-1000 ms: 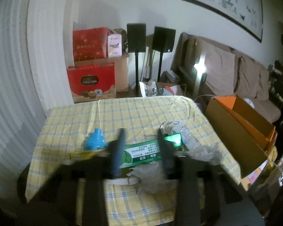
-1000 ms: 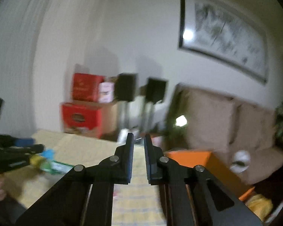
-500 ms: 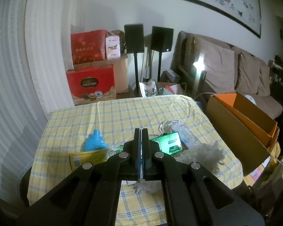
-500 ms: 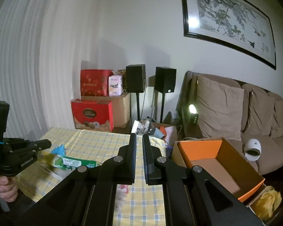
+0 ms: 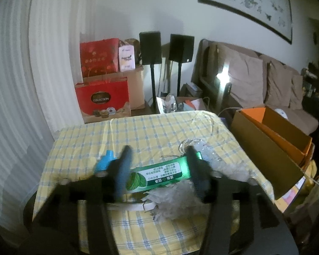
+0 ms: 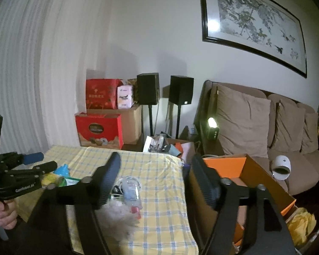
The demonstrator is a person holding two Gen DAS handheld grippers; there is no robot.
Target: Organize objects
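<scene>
On table (image 5: pixel 159 131), green carton (image 5: pixel 159 173): light, stiff, slick; best pinched across narrow width. Left gripper (image 5: pixel 157 161) and right gripper (image 6: pixel 155 170) spread wide, empty.

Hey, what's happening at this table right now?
A person is tidying a cluttered table with a handheld gripper in each hand. Both the left gripper and the right gripper have their jaws open and hold nothing. The left one hovers over a green box, beside a blue bottle. A clear plastic bottle and some white fluff also lie on the checked cloth. An open cardboard box with an orange lining stands next to the table.
</scene>
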